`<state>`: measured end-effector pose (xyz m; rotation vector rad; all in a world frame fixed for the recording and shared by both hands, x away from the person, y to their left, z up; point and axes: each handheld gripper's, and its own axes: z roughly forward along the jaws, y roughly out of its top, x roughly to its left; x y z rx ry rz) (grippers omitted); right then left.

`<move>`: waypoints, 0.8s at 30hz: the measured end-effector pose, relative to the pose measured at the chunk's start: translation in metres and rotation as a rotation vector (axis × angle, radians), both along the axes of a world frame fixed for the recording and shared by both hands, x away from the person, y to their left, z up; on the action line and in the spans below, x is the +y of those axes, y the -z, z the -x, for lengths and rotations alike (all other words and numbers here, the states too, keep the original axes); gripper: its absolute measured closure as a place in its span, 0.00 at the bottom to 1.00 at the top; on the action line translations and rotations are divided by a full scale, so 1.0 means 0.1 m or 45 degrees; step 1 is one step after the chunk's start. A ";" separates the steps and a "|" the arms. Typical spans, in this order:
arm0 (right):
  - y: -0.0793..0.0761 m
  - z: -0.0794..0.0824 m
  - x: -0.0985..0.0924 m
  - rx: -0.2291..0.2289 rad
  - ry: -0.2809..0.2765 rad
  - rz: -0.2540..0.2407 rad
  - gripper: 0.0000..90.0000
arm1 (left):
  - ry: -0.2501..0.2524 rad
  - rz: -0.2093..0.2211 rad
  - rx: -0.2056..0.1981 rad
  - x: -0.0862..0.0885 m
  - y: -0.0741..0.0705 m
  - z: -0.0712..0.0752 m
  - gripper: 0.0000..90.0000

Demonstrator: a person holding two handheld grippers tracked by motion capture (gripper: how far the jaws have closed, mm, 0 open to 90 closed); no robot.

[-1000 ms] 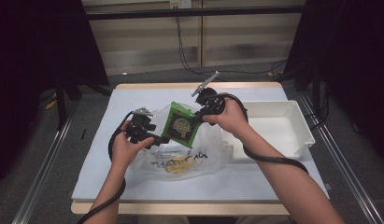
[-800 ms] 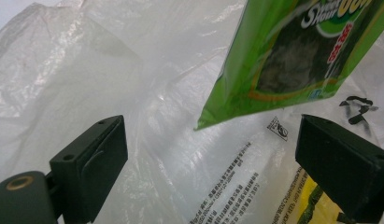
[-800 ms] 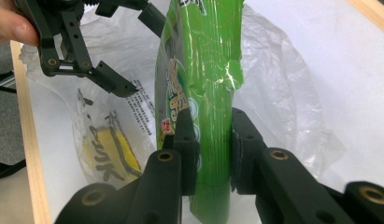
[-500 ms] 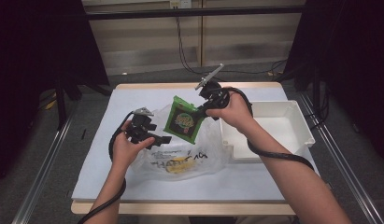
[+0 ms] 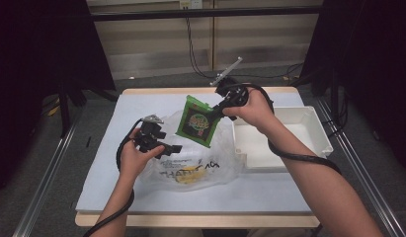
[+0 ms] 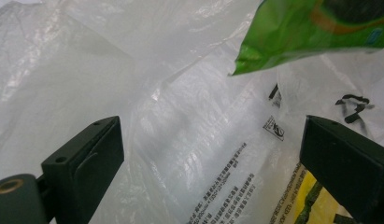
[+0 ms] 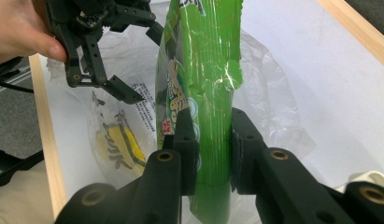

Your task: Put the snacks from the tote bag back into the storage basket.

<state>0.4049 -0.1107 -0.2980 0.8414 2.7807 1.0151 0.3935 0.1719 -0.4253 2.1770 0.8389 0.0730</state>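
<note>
A green snack packet (image 5: 195, 121) hangs above the mouth of a clear plastic bag (image 5: 190, 160) that lies crumpled mid-table. My right gripper (image 5: 216, 112) is shut on the packet's upper right edge; in the right gripper view both jaws pinch the packet (image 7: 203, 70) at my right gripper (image 7: 210, 140). My left gripper (image 5: 170, 148) rests at the bag's left side with its jaws wide apart. In the left gripper view my left gripper (image 6: 208, 158) faces the bag film (image 6: 171, 116), with the packet's corner (image 6: 311, 28) above. A yellow item (image 5: 188, 174) lies inside the bag.
A white rectangular tray (image 5: 316, 129) stands on the right of the white tabletop (image 5: 116, 187), touching the plastic bag's edge. Black cables trail from both grippers. The table's wooden front edge (image 5: 190, 219) runs along the near side.
My right gripper has risen with the green packet, drawing it higher above the plastic bag and a little farther back. The left gripper has stayed in place.
</note>
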 end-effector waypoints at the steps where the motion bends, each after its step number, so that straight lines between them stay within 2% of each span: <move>1: -0.02 0.00 -0.01 0.007 0.002 0.005 0.84 | -0.002 -0.004 -0.002 0.00 0.00 0.00 0.07; 4: -0.05 -0.01 -0.03 0.004 -0.003 0.005 0.84 | -0.003 0.009 -0.006 0.00 0.00 0.01 0.07; 10: -0.16 -0.03 -0.07 0.003 -0.007 0.004 0.84 | -0.018 0.005 0.003 0.03 0.02 0.01 0.07; 15: -0.26 -0.03 -0.12 0.001 -0.015 -0.001 0.84 | -0.008 0.003 0.003 0.02 0.04 0.02 0.07; 19: -0.33 -0.03 -0.19 -0.006 -0.009 -0.008 0.84 | 0.000 -0.011 0.022 0.02 0.05 0.02 0.07; 24: -0.43 -0.03 -0.31 -0.018 0.001 0.006 0.84 | -0.002 0.001 0.010 0.01 0.05 0.03 0.06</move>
